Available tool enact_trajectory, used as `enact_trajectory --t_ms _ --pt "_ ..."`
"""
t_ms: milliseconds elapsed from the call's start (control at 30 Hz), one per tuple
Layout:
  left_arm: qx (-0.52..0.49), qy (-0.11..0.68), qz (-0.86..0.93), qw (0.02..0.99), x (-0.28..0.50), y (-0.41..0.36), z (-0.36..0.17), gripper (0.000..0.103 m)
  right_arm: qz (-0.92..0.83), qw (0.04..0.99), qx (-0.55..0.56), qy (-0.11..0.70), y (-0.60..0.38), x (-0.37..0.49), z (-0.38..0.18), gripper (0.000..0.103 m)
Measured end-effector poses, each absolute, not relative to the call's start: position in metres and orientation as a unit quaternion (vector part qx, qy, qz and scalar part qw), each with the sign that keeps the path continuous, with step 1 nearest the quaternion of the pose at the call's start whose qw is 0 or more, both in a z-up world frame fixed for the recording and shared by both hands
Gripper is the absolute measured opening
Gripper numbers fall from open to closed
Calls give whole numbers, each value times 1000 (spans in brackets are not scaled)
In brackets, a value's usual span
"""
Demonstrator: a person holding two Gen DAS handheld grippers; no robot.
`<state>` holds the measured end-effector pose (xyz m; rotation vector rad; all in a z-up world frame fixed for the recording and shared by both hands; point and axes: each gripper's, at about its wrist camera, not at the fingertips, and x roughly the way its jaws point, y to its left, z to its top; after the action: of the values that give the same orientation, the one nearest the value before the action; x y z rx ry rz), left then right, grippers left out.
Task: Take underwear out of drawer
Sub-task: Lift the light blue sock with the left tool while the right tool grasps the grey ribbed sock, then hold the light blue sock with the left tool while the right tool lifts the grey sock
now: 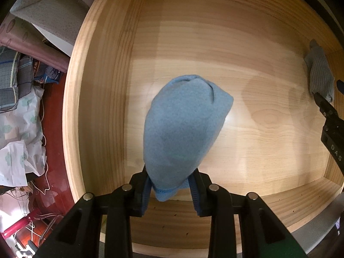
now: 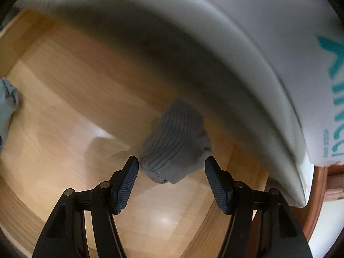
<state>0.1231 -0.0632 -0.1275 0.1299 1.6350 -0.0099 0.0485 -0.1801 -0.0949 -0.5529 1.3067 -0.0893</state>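
Left gripper (image 1: 172,185) points straight down into the drawer (image 1: 103,99) and pinches the blue underwear (image 1: 182,126) by its waistband end, both pads pressed into the cloth. The bundle hangs from my fingers, its bulk dangling above the wooden drawer floor, clear of the walls. Past it the boards lie bare to the far wall.

My right gripper (image 2: 172,167) is tilted down at the right end of the drawer, jaws spread. The grey ribbed underwear (image 2: 174,144) lies on the floor between the pads, close to both; I cannot tell whether either touches it, and the view is blurred. Just beyond it a white panel (image 2: 236,81) overhangs the drawer's far side, with teal lettering (image 2: 335,64) at the far right.

From the left wrist, the grey piece (image 1: 320,75) sits against the right wall with the black tip of my right gripper (image 1: 322,103) beside it. Outside the drawer, to the left, clothes (image 1: 19,107) and cables are piled on a red floor (image 1: 53,116).
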Motion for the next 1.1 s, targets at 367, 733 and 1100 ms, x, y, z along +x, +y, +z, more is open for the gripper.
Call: enact_trajectory --t_ms 367,733,1100 --pt "57 726 -5 685 117 -62 -127 32 -29 745 -244 621 -187 51 -101 26" --pt "50 724 -9 688 114 -58 -125 32 22 715 -93 692 -217 36 -87 23" --pt "41 724 -15 688 110 -49 -127 32 34 664 -23 747 -236 7 -89 23"
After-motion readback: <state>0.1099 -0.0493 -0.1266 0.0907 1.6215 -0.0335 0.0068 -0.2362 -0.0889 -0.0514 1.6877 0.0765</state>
